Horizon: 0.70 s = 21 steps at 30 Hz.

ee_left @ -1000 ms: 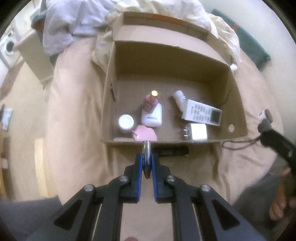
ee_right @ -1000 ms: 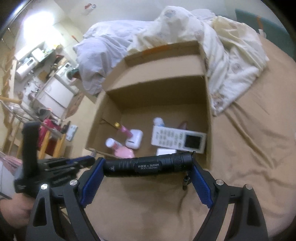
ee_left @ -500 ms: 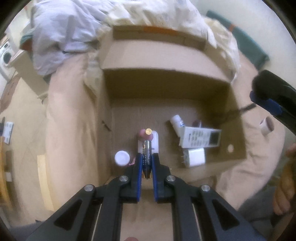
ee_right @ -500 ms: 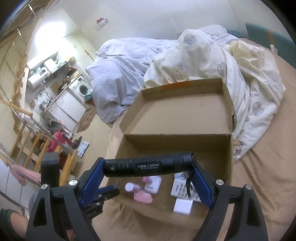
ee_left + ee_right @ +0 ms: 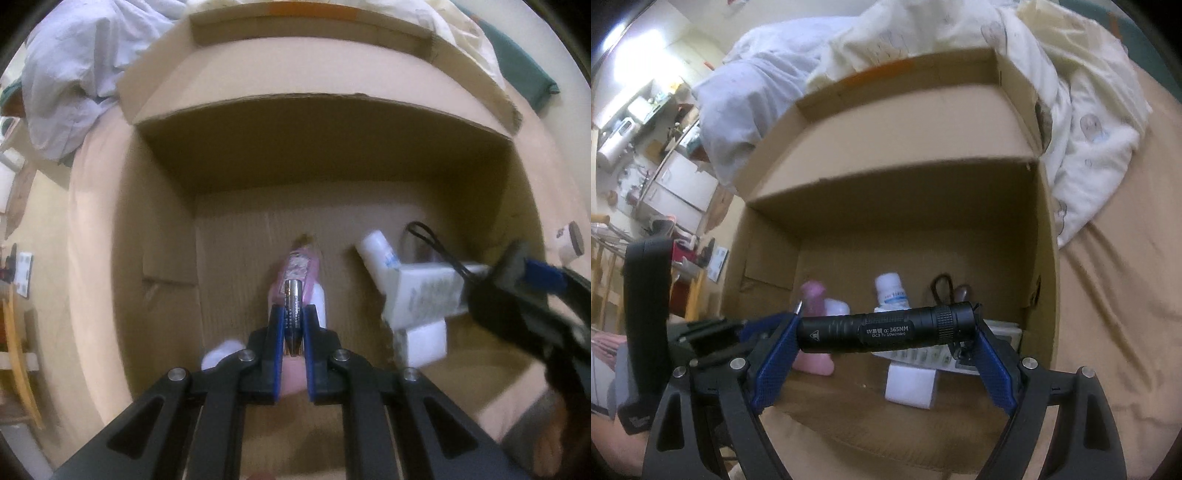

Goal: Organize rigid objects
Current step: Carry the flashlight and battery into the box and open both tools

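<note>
While both claws hang over the open cardboard box [image 5: 155,236] on the bed:
Left claw [image 5: 293,325]: clamped tight on a slim battery [image 5: 294,314], which points toward 12 o'clock above the pink bottle [image 5: 301,269].
Right claw [image 5: 886,332]: spread wide, pads pressing both ends of a black flashlight [image 5: 886,326] held crosswise.
Box floor: white bottle [image 5: 890,291], remote control [image 5: 424,295] and white charger [image 5: 912,384] at 3 o'clock of the pink bottle.

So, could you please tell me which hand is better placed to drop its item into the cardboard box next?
Probably the left. Its tool, shut on a battery, points steeply down over the box floor; the right tool's flashlight looks nearer the front.
</note>
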{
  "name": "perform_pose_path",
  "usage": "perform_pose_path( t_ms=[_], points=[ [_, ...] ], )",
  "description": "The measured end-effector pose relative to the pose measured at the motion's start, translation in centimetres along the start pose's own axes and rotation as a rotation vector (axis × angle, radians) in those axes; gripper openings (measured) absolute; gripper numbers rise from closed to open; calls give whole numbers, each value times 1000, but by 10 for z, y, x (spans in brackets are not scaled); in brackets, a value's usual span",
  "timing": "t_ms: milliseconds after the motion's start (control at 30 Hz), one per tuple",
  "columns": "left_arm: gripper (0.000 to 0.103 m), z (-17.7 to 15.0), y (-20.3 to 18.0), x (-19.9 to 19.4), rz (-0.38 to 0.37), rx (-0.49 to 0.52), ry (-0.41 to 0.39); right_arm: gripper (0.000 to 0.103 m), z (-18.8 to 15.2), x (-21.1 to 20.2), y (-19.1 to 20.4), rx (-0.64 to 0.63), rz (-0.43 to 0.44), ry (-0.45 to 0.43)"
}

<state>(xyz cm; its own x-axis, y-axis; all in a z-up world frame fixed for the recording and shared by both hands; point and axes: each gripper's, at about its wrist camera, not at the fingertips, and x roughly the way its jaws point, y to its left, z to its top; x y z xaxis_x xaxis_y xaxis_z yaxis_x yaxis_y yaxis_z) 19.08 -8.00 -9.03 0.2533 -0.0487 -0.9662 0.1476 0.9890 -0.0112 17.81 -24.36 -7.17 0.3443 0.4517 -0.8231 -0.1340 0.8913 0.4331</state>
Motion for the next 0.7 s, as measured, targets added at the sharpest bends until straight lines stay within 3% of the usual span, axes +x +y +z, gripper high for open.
perform_pose_path(
  t_ms=[400, 567, 600, 633, 667, 700],
  points=[
    [9, 2, 4, 16, 14, -19, 26, 93, -2, 19, 5, -40, -90, 49],
    [11, 0, 5, 20, 11, -19, 41, 94, -1, 19, 5, -37, -86, 48],
    [13, 0, 5, 20, 7, -19, 42, 95, 1, 20, 7, -34, -83, 45],
    [26, -1, 5, 19, 3, -19, 41, 100, 2, 19, 6, -27, -75, 39],
    [51, 0, 5, 19, 1, -19, 41, 103, 2, 17, 6, -18, -72, 31],
    [54, -1, 4, 17, -9, -21, 37, 103, 2, 14, 4, -5, -70, 16]
  ],
)
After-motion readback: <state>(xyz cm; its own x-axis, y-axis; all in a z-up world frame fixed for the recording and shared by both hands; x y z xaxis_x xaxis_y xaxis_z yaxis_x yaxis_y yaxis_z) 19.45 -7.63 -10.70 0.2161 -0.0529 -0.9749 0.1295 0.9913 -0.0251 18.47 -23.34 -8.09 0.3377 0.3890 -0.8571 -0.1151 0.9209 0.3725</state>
